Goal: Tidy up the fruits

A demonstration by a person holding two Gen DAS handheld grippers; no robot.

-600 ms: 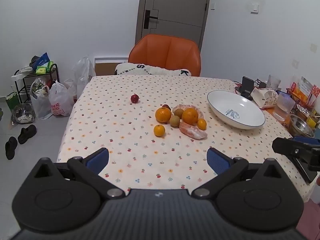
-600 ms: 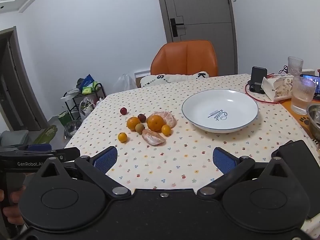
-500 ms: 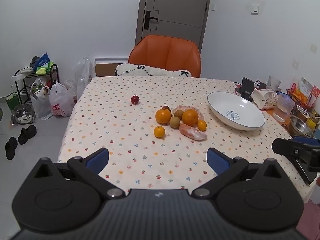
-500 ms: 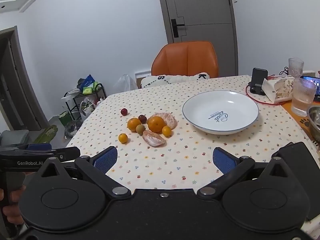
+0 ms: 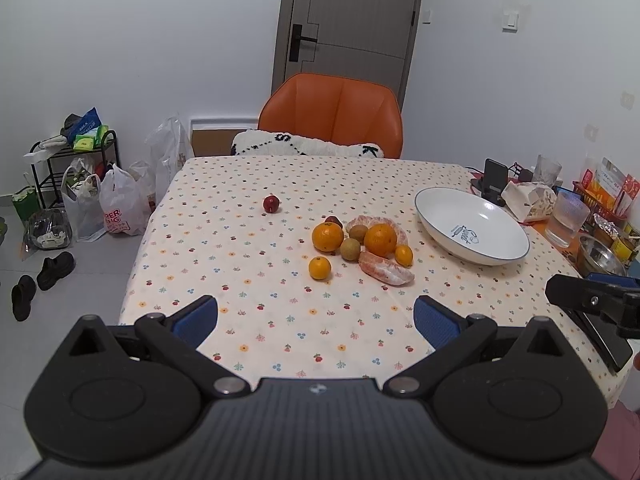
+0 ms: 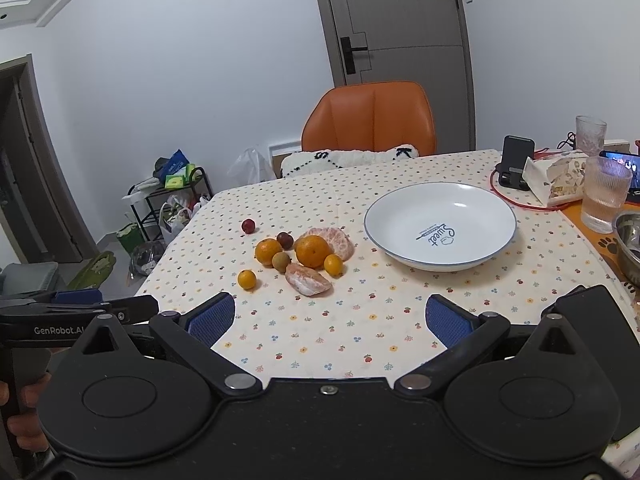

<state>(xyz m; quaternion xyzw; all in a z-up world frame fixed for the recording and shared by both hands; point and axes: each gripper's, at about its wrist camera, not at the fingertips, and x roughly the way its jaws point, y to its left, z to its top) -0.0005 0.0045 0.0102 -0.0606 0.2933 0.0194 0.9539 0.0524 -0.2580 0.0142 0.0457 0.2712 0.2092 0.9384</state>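
Even bright indoor light; soft shadows; sharp focus; fisheye bending, dark corners

Open tablecloth (image 6: pixel 340 332) is lying between the near table edge and the fruit cluster (image 6: pixel 304 254), giving an unobstructed approach from the front. The white plate (image 6: pixel 440 228) is sitting well apart to the right of the cluster, with a bare strip of cloth between them. A lone red fruit (image 6: pixel 248 225) is lying apart on the far left, surrounded by free cloth. Along the right edge, a ribbed glass (image 6: pixel 604 194), a metal bowl (image 6: pixel 630 240), a tissue pack (image 6: pixel 556 178) and a phone stand (image 6: pixel 516 162) are crowding the space beside the plate. An orange chair (image 6: pixel 370 118) is blocking the far side.
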